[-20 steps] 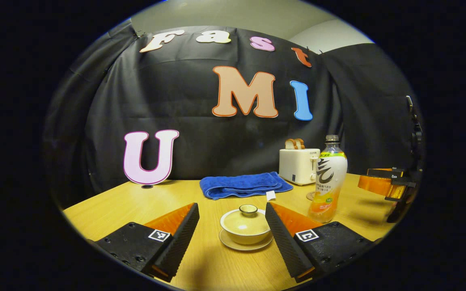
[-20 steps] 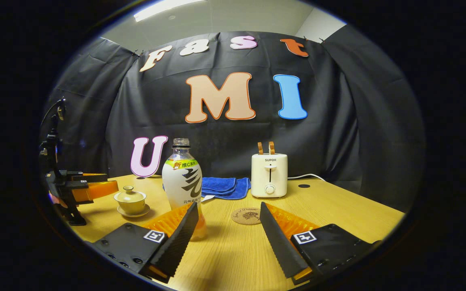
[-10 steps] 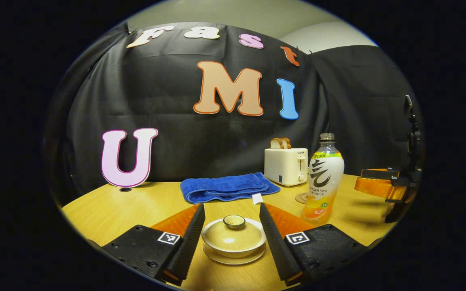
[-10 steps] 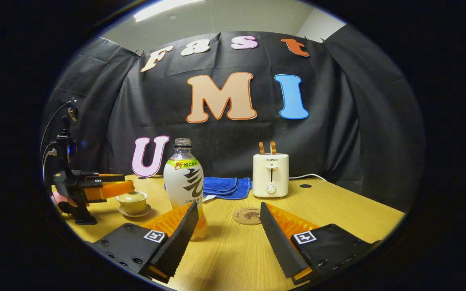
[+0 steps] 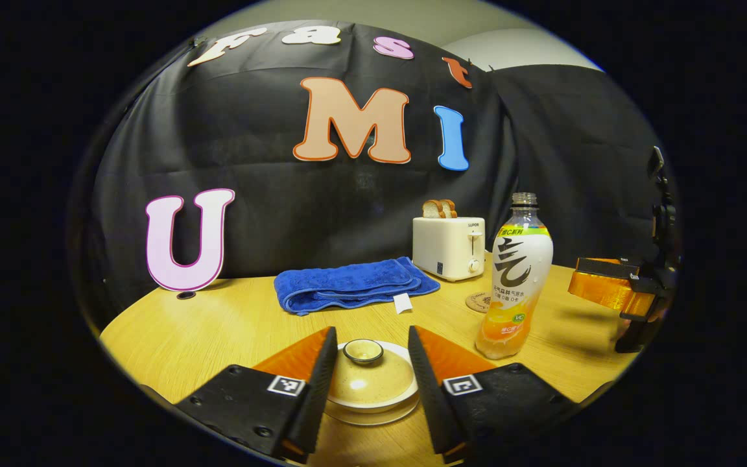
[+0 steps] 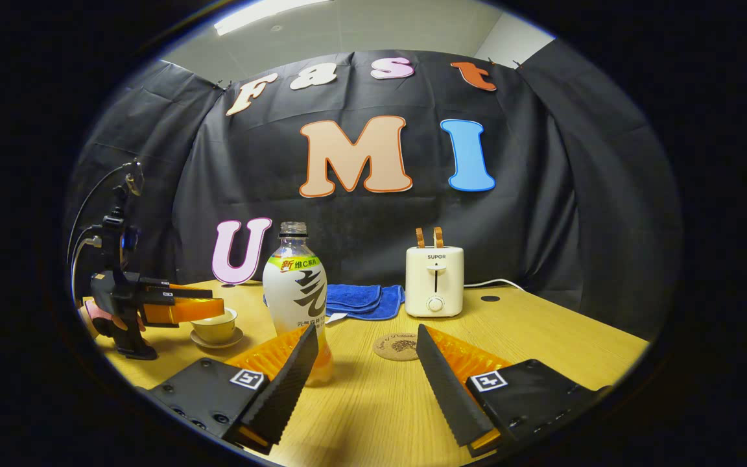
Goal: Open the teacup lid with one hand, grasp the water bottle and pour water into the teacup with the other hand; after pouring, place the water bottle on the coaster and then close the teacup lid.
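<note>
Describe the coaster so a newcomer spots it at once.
Start at the white toaster at the back of the wooden table. Just in front of it lies the coaster, a flat round brown disc with a dark printed design. Unlike the tall bottle and folded blue towel nearby, it lies thin and bare.

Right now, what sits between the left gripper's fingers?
The teacup lid, knob up, still on the teacup, sits between the left gripper fingers in the left gripper view; contact unclear.

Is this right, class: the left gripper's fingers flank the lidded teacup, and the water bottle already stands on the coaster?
Not quite. The left gripper does flank the lidded teacup, but the water bottle stands on the bare table, beside the coaster. The right gripper view shows it.
</note>
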A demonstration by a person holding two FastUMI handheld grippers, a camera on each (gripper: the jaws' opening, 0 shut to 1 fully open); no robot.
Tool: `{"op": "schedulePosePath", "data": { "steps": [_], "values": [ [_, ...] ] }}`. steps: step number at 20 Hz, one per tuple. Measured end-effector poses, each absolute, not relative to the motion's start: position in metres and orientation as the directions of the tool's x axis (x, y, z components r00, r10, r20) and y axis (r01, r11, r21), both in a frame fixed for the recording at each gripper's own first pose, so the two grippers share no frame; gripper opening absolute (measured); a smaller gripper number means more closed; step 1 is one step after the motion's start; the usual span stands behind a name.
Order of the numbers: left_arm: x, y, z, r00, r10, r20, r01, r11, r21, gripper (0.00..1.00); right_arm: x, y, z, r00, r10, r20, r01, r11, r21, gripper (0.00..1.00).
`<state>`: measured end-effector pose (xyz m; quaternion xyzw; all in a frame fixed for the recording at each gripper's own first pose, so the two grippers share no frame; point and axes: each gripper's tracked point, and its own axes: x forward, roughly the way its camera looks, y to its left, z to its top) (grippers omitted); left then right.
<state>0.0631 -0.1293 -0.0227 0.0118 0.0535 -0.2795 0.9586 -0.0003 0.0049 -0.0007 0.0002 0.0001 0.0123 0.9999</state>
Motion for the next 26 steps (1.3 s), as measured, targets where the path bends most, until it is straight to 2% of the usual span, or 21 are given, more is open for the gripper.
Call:
{"op": "schedulePosePath", "data": {
  "steps": [1,3,6,8,10,16,21,26],
  "values": [
    [0.063,-0.130,-0.024,0.837,-0.535,-0.112,0.538,0.843,-0.006,0.52,0.000,0.005,-0.001,1.000,0.025,0.000,-0.025,1.000,0.001,0.98],
    [0.063,-0.131,-0.026,0.836,-0.536,-0.121,0.539,0.842,-0.004,0.48,-0.001,0.005,-0.001,1.000,0.026,0.000,-0.026,1.000,0.001,0.98],
    [0.065,-0.129,-0.025,0.840,-0.530,-0.115,0.533,0.846,-0.006,0.48,-0.001,0.005,-0.001,1.000,0.028,0.000,-0.028,1.000,0.000,0.98],
    [0.067,-0.129,-0.025,0.843,-0.525,-0.116,0.528,0.849,-0.013,0.35,-0.001,0.005,-0.001,1.000,0.028,0.000,-0.028,1.000,0.000,0.98],
    [0.069,-0.129,-0.026,0.844,-0.524,-0.114,0.526,0.850,-0.011,0.30,-0.001,0.006,-0.001,1.000,0.028,0.000,-0.028,1.000,0.000,0.98],
    [0.069,-0.124,-0.020,0.858,-0.508,-0.077,0.508,0.861,-0.024,0.27,0.000,0.006,-0.001,0.999,0.033,0.000,-0.033,0.999,0.001,1.00],
    [0.068,-0.115,-0.010,0.882,-0.472,-0.005,0.471,0.882,-0.023,0.27,0.000,0.010,-0.002,0.999,0.052,-0.001,-0.052,0.999,0.001,0.98],
    [0.070,-0.104,-0.008,0.908,-0.420,0.005,0.420,0.908,-0.011,0.26,-0.001,0.032,-0.003,0.986,0.164,-0.007,-0.164,0.986,0.006,0.98]
  ]
}}
